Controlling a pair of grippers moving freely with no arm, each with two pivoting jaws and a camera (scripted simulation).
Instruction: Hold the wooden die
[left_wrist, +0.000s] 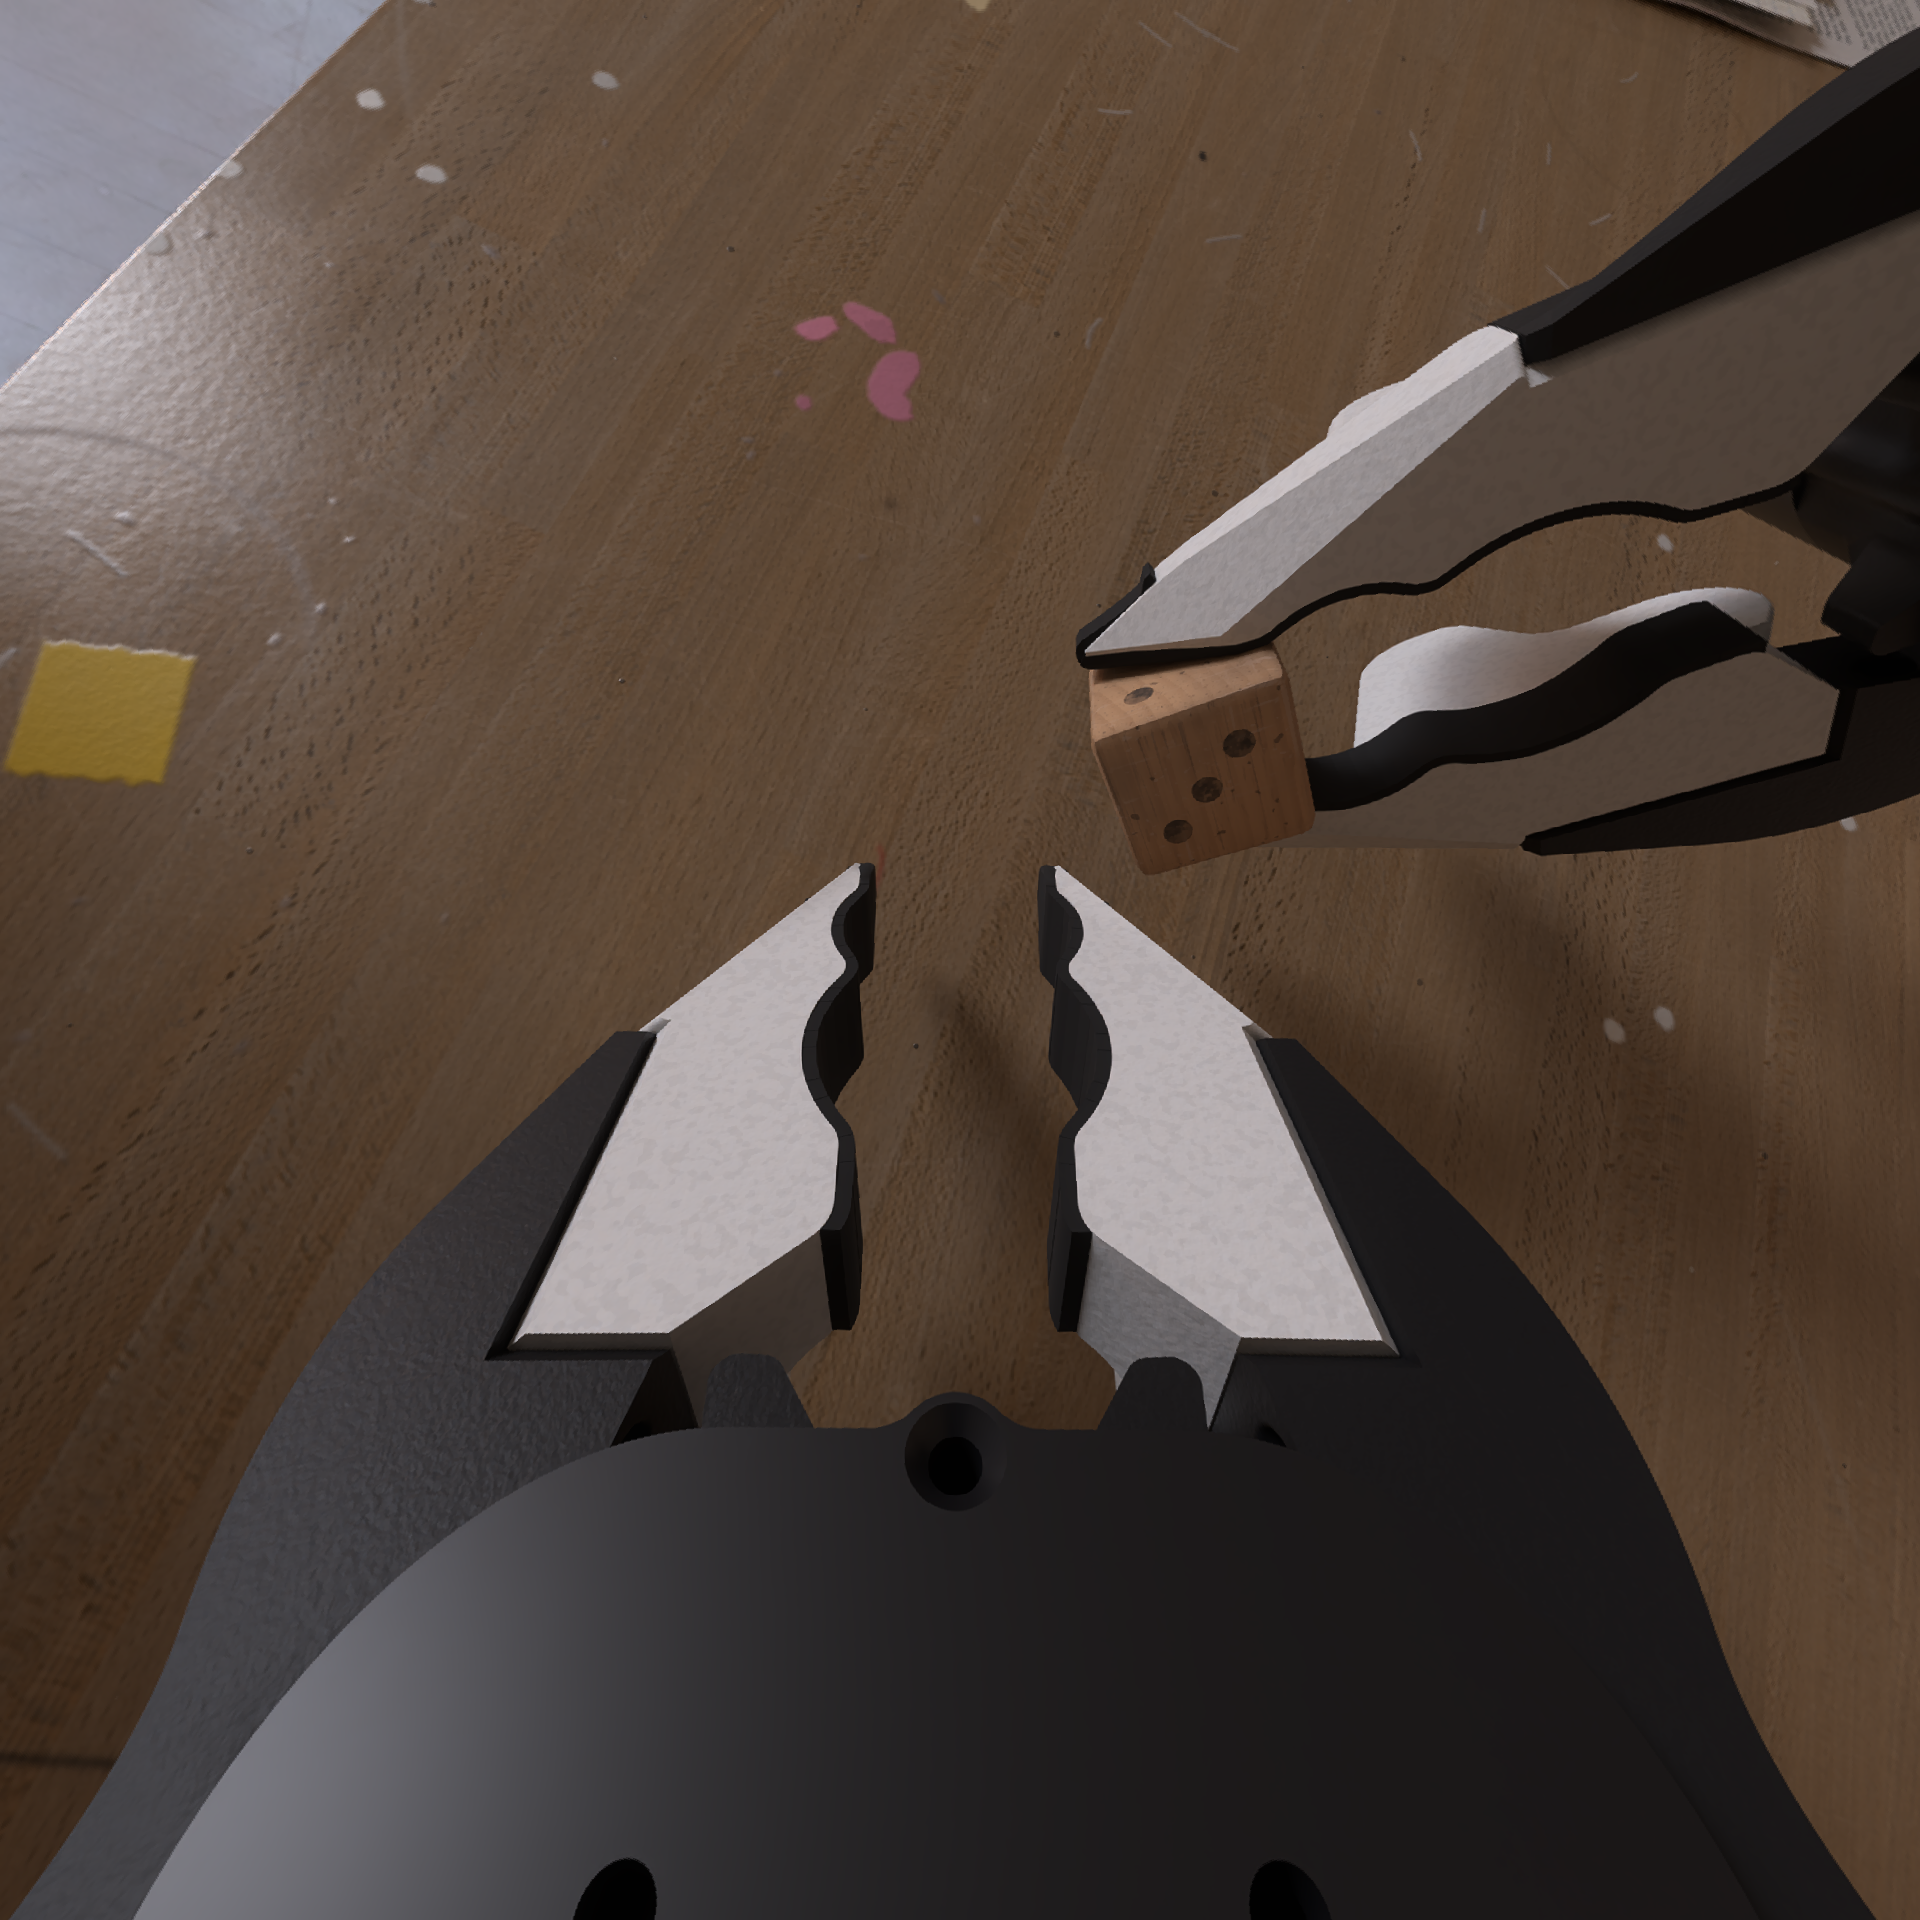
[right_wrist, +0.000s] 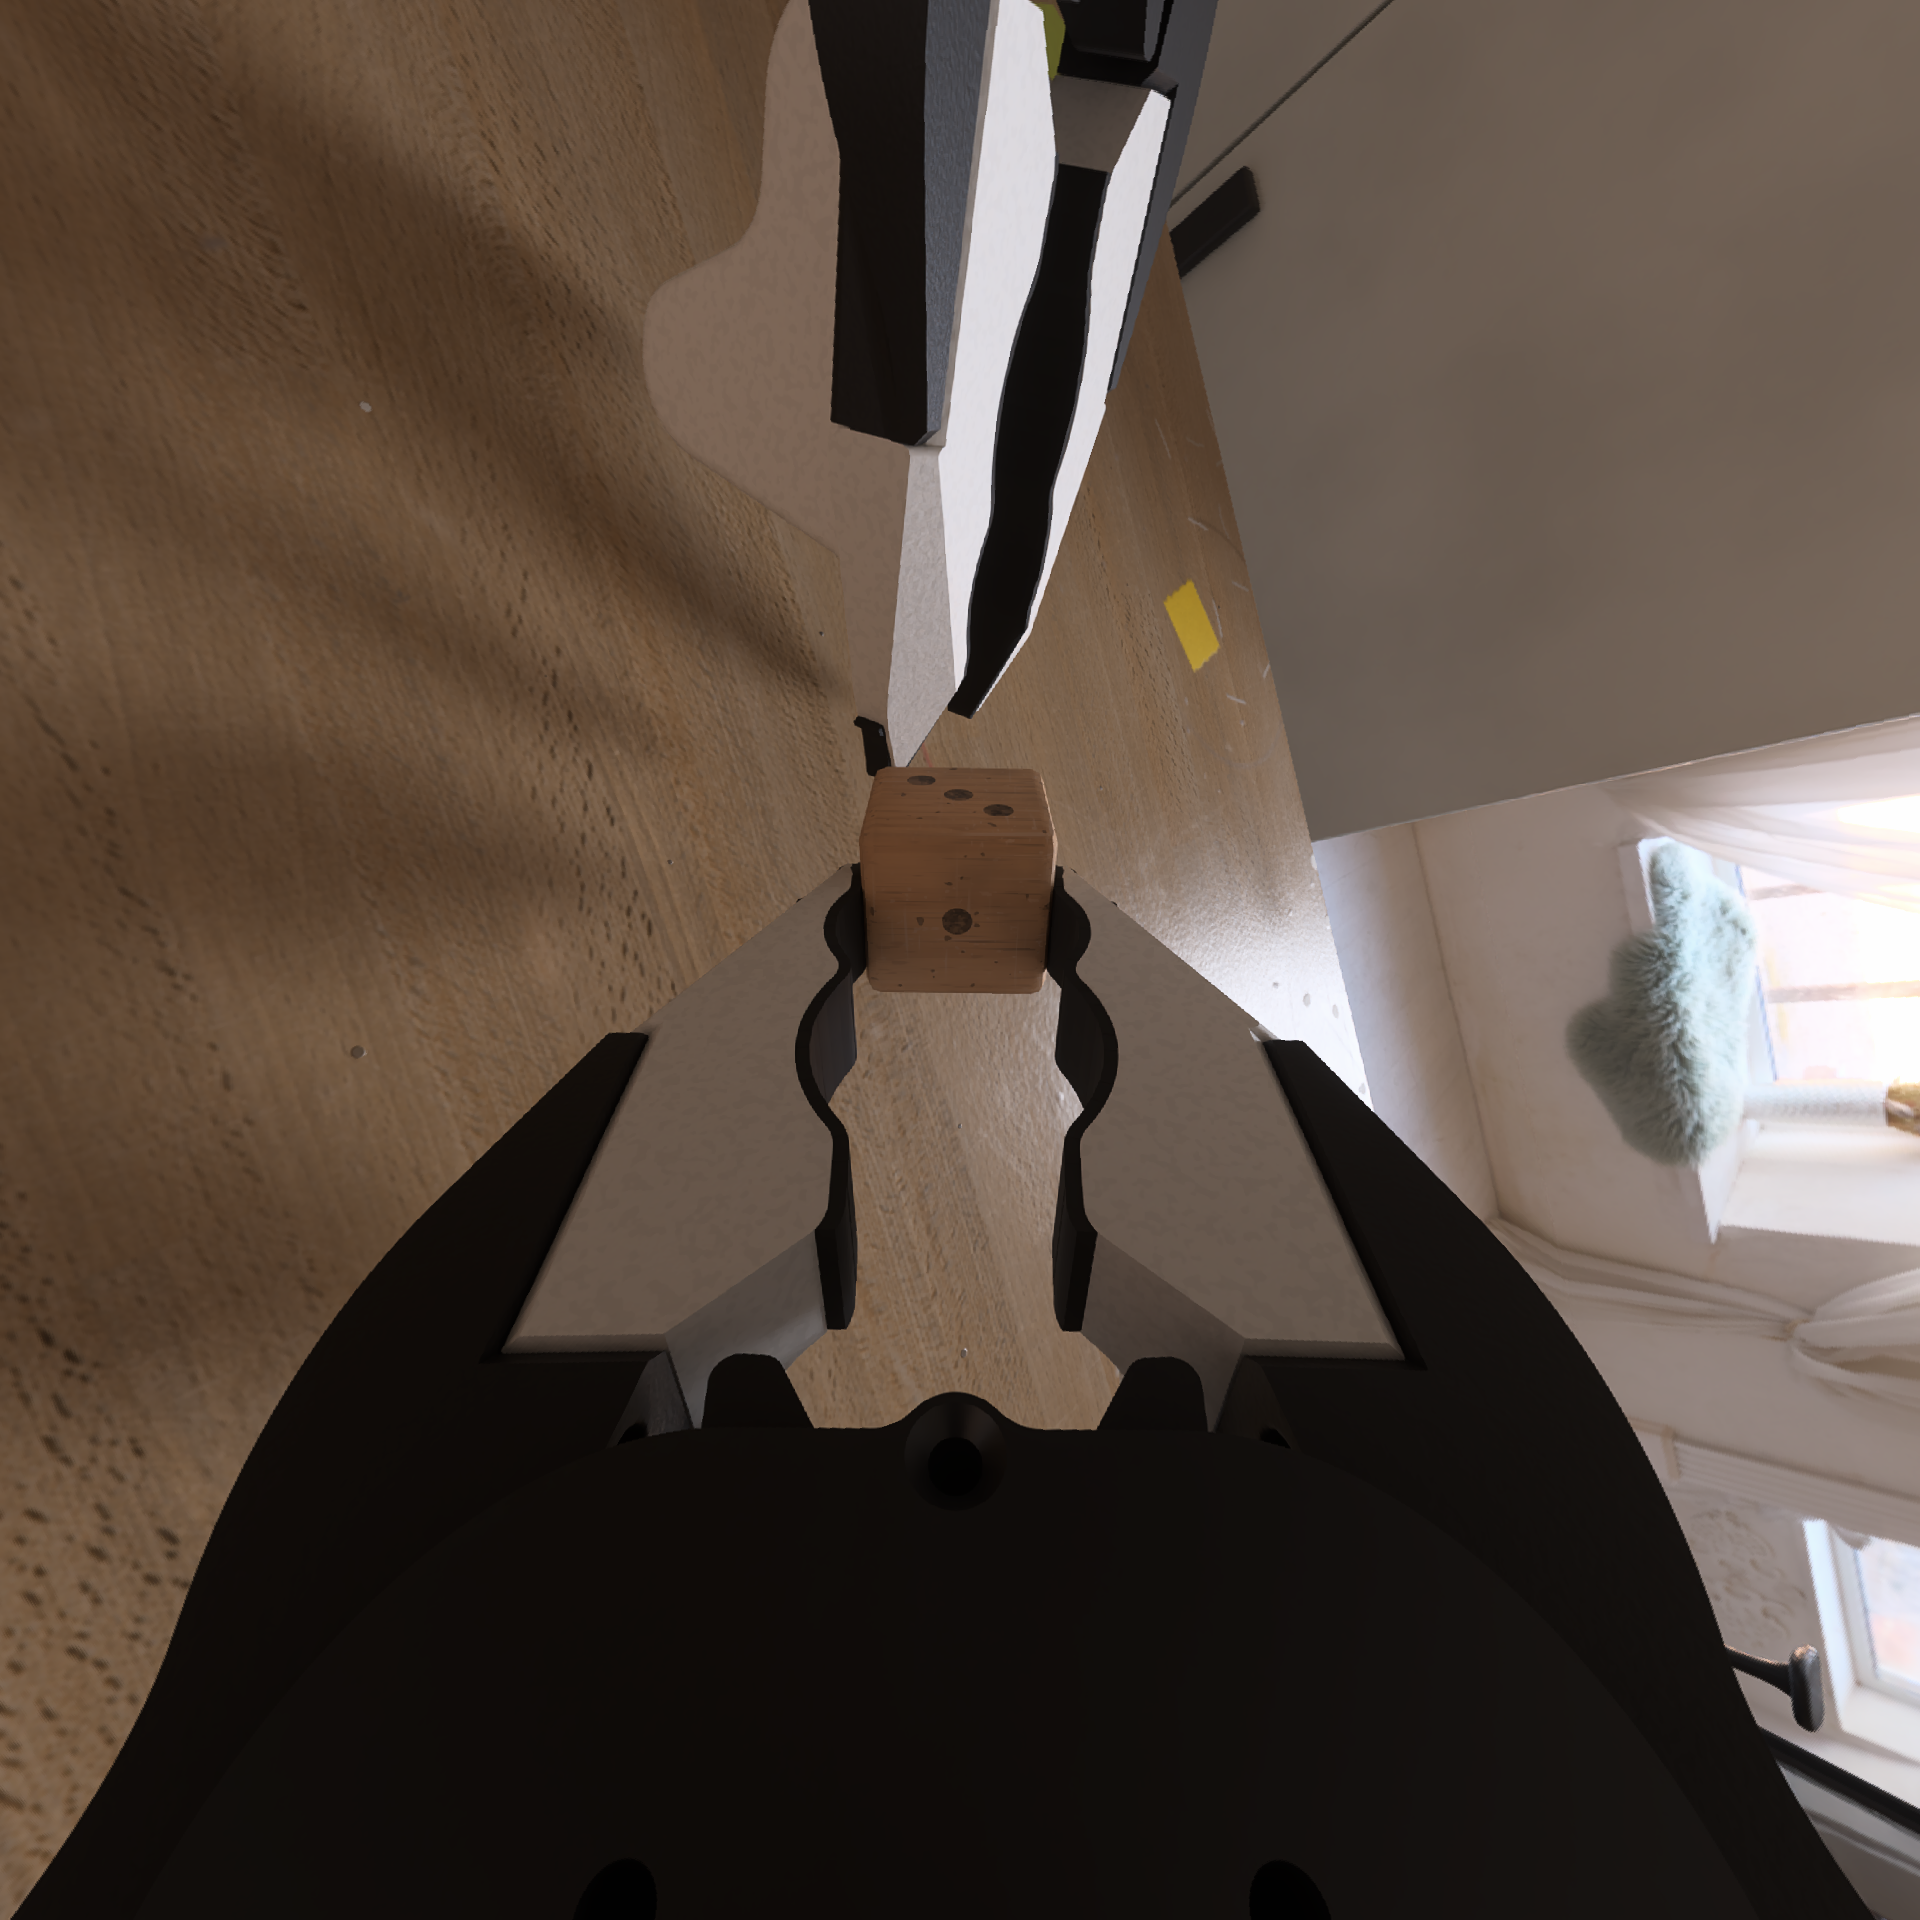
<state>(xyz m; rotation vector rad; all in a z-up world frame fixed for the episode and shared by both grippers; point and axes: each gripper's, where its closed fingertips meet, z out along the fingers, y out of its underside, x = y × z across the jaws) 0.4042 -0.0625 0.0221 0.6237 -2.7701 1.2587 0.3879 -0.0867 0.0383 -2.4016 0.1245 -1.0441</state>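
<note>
Right tool (right_wrist: 956, 904) clamps wooden die (right_wrist: 954, 883) — sides hidden.

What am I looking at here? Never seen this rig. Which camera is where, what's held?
Two free two-finger grippers, each with a camera looking forward along its fingers. The left wrist view shows the left gripper, jaws apart and empty, above a wooden table with pink paint spots and a yellow square. The right gripper clamps the wooden die at its fingertips; the left view shows that same grip from the side, die lifted off the table.
</note>
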